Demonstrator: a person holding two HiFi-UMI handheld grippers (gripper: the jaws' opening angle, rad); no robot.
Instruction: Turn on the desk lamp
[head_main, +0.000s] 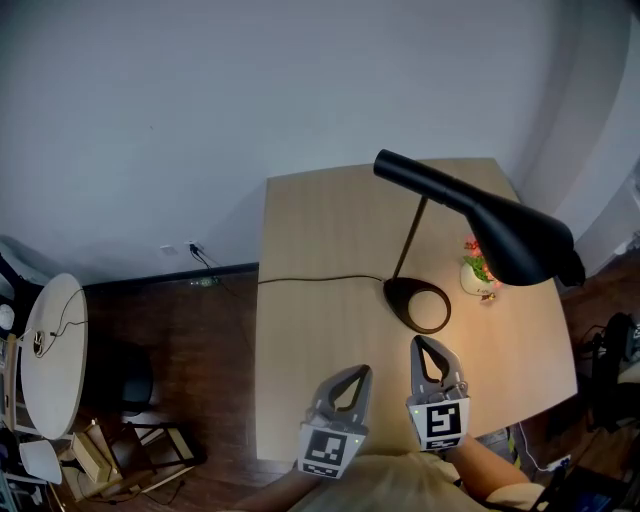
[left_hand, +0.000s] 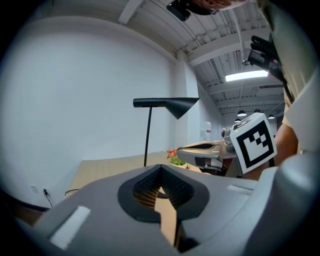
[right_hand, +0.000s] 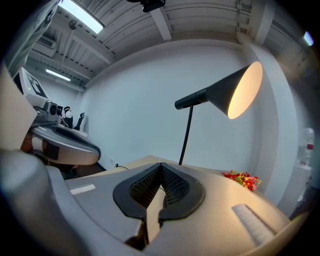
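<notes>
Grey two-jaw grippers with marker cubes sit closest to the head camera, over the near edge of the light wooden tabletop (head_main: 320, 220).

1. Left gripper (head_main: 360, 371): jaws closed tip to tip, nothing held. It is on the near-left side of the round black lamp base (head_main: 418, 305) and clearly apart from it.
2. Right gripper (head_main: 421, 342): jaws pressed together, empty. Its tip lies just beside the near rim of the lamp base; contact cannot be confirmed.

The black metal desk lamp (head_main: 455, 195) stands on the tabletop. Its thin black stem (head_main: 408, 238) rises from the lamp base and tilts towards the far right. The long cone-shaped shade (right_hand: 240, 87) extends to the right of the lamp base, and its inside glows warm yellow. A warm patch of light falls on the tabletop just right of the lamp base.

Surrounding items:
- A thin black cord (head_main: 320, 279) runs from the lamp base leftwards across the tabletop to its left edge.
- A small white pot of red flowers and green leaves (head_main: 478, 268) stands right of the lamp base. In the head view the shade overlaps and partly hides it.
- A wall socket (head_main: 190, 247) is set low on the pale wall, far left of the lamp base.
- A round white side table (head_main: 55, 350) stands on the dark floor, well left of the lamp base.
</notes>
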